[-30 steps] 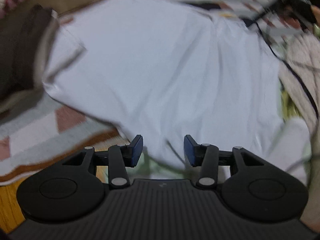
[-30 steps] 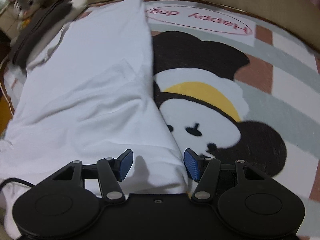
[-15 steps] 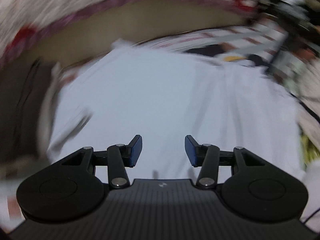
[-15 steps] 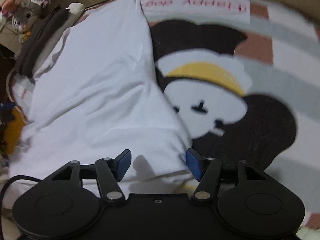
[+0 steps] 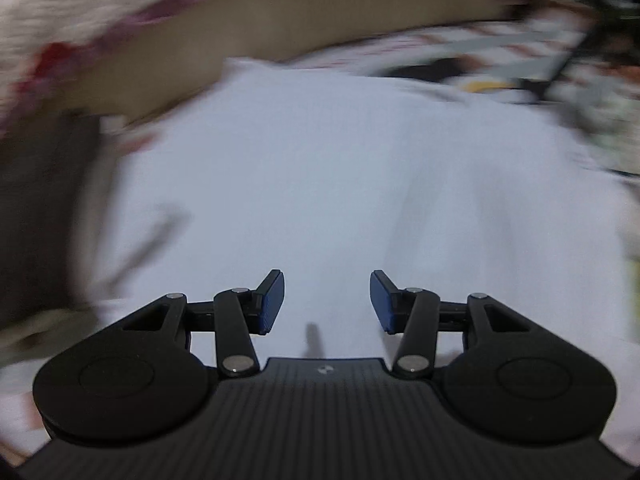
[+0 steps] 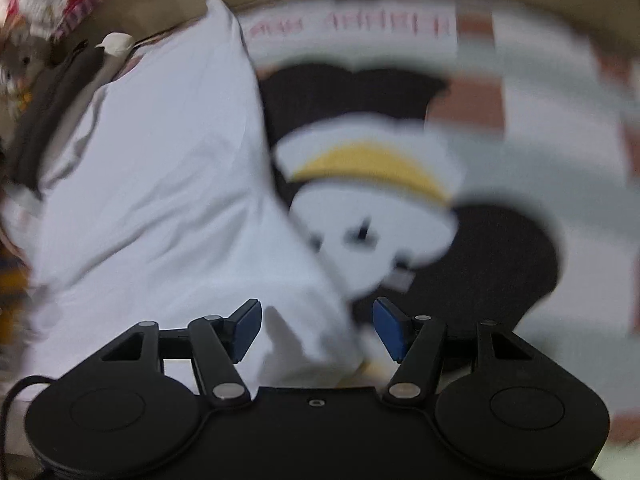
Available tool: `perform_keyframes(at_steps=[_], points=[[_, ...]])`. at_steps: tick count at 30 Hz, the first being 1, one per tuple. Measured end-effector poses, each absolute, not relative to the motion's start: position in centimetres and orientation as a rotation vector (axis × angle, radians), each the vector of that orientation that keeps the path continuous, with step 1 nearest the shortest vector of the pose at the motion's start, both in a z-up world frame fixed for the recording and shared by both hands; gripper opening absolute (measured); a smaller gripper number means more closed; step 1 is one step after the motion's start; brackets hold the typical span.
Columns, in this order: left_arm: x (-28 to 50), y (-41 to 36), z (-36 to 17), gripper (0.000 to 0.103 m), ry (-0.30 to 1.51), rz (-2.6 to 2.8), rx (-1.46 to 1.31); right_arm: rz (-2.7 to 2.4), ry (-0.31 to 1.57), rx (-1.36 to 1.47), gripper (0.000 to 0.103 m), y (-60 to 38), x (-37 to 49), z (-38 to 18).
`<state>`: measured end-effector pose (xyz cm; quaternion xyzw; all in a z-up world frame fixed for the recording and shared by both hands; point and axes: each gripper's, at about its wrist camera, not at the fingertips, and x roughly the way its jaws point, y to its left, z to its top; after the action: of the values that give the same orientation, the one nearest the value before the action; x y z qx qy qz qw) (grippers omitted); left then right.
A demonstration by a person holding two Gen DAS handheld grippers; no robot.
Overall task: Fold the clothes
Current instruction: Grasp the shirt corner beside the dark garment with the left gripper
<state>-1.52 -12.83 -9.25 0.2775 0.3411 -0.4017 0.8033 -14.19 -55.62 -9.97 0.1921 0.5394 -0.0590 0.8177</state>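
The left gripper [image 5: 327,302] is hanging over a white garment [image 5: 340,184] with its jaws standing apart and nothing pinched between the blue pads [image 5: 272,300]; only flat cloth is showing in the gap. In the left wrist view the garment is filling the middle of the frame, from the lower edge by the fingers up to a pointed corner at upper centre. The whole picture is smeared, so folds and seams are hard to tell. A dark item [image 5: 36,216] is lying along the left edge, beside the white cloth.

The right gripper [image 6: 317,330] is also standing open, its pads [image 6: 390,330] not pressing on anything. In the right wrist view the garment [image 6: 160,184] is lying across the left half of the frame, its right edge running diagonally from upper centre down to the gap between the fingers, where a corner of the cloth is sitting between the jaws without being clamped. It is resting on a cartoon rug [image 6: 520,152] printed with a black and white figure and a yellow band, which is filling the right half. At the upper left a dark folded item [image 6: 52,120] is lying against the garment's far end, with a plush toy [image 6: 16,68] just beyond it at the frame's edge
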Motion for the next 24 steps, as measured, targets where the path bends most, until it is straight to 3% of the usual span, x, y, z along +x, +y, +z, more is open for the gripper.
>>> perform_keyframes(at_steps=[3, 9, 15, 19, 20, 22, 24], points=[[1.9, -12.5, -9.5, 0.047, 0.689, -0.696, 0.580, -0.075, 1.078, 0.223, 0.067, -53.3, -11.8, -7.1], [8.3, -14.3, -11.7, 0.057, 0.604, -0.605, 0.652, 0.181, 1.006, 0.338, 0.066, -49.1, -2.3, -2.2], [14.6, -16.8, -15.7, 0.057, 0.704, -0.431, 0.659, 0.266, 1.044, 0.424, 0.067, -44.6, 7.8, -0.8], [16.3, -17.2, -16.7, 0.057, 0.646, -0.395, 0.774, 0.272, 1.085, 0.397, 0.067, -43.6, 11.0, -2.0], [16.3, -17.0, -16.7, 0.053, 0.637, -0.408, 0.789, 0.269, 1.090, 0.412, 0.067, -43.7, 11.5, -2.3], [16.4, -16.6, -16.6, 0.004, 0.663, -0.465, 0.766, 0.256, 1.100, 0.477, 0.067, -44.4, 12.8, -3.4], [15.8, -16.0, -15.6, 0.003, 0.662, -0.500, 0.698, 0.235, 1.106, 0.550, 0.067, -45.1, 13.8, -4.4]])
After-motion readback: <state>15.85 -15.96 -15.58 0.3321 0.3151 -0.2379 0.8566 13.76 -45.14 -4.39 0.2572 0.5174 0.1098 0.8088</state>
